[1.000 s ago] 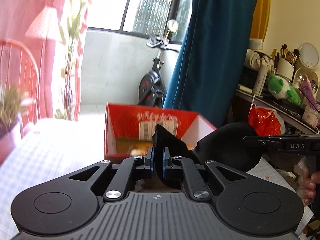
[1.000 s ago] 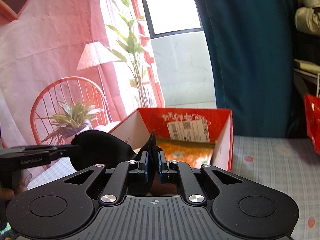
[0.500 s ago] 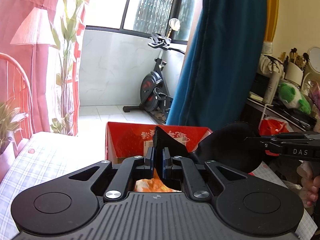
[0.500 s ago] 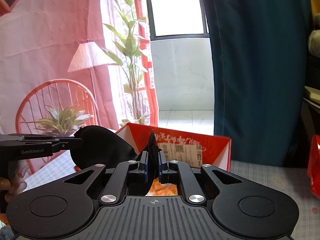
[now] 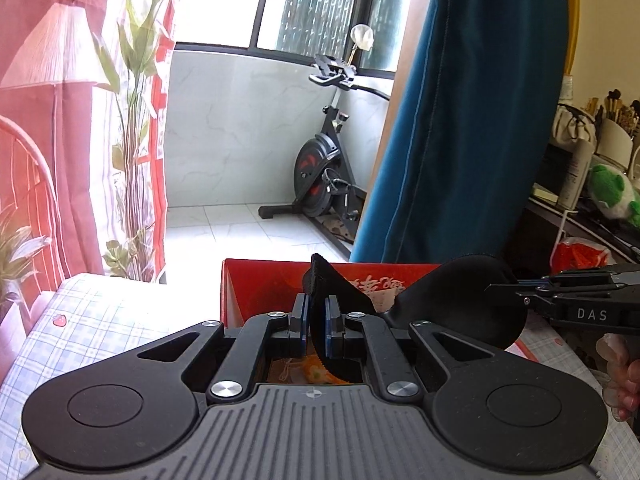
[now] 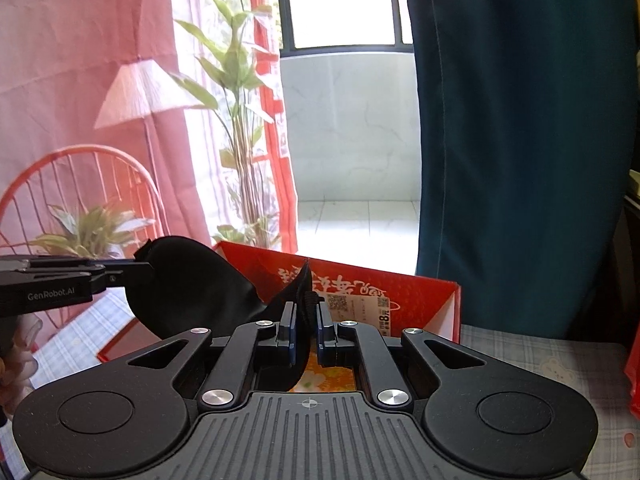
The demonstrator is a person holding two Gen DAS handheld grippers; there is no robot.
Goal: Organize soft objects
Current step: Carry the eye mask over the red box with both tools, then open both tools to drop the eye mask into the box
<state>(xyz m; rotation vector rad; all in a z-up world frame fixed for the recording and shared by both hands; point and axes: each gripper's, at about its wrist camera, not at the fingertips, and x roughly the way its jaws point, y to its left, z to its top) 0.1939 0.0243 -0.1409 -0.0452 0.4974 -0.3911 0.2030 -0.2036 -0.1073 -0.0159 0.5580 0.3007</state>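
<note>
— Black eye mask (image 5: 460,300)?
— Stretched between both sets of jaws, one end pinched in each, held above the red box (image 5: 272,284).
— Left gripper (image 5: 316,326)?
— Closed on the mask's near end; blue pads pressed against the black fabric, its tip poking up past the jaws.
— Right gripper (image 6: 306,330)?
— Likewise clamped on the other end (image 6: 298,300), fabric edge standing up between the jaws. Seen from the left wrist as a dark bar (image 5: 560,294) entering beside the mask's rounded lobe.
— Below the jaws?
— Open red box (image 6: 400,292) with printed labels inside, something orange (image 6: 328,380) at its bottom.
— Under that?
— Checked cloth (image 5: 100,320) covering the surface around the box.
— Beyond the jaws?
— Exercise bike (image 5: 324,176) by the window, teal curtain (image 5: 472,120) just right of it, pink curtain (image 6: 80,80) and a leafy plant (image 6: 236,80) to the left.
</note>
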